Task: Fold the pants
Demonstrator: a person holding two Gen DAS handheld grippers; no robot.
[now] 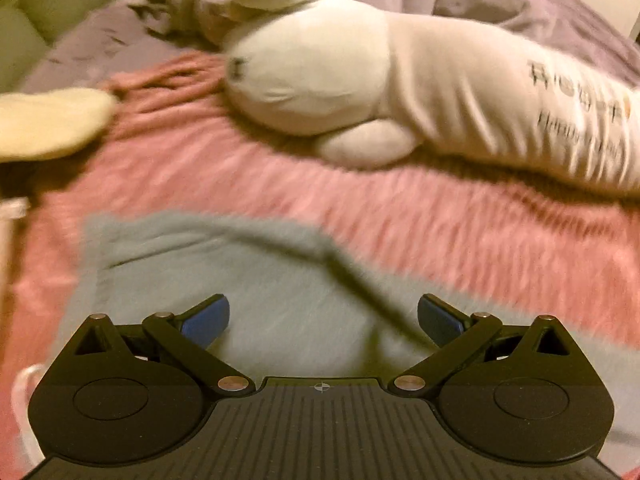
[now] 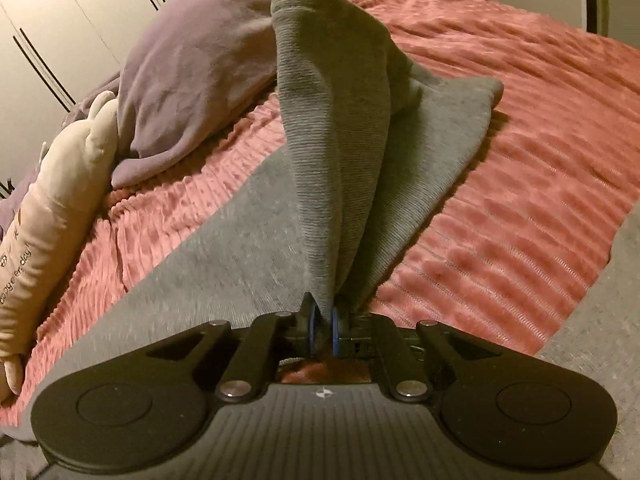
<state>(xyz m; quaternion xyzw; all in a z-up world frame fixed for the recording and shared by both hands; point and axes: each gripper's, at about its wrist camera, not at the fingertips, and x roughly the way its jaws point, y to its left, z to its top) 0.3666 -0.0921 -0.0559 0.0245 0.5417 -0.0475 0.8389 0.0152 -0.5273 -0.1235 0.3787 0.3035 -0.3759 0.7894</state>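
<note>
Grey ribbed pants (image 2: pixel 336 152) lie on a pink ribbed bedspread (image 2: pixel 500 184). My right gripper (image 2: pixel 325 330) is shut on a bunched fold of the pants and holds it up off the bed, so the cloth rises in a tent before the camera. In the left wrist view the pants (image 1: pixel 248 280) lie flat under my left gripper (image 1: pixel 323 322), which is open with its blue pads wide apart and empty, just above the fabric. A dark crease runs across the cloth near its right finger. The left view is motion-blurred.
A long white plush animal (image 1: pixel 400 88) lies across the bed beyond the pants, also at the left in the right wrist view (image 2: pixel 60 184). A purple blanket (image 2: pixel 192 60) is heaped behind. A pale yellow cushion (image 1: pixel 48 124) sits at left. White wardrobe doors (image 2: pixel 60 20) stand beyond.
</note>
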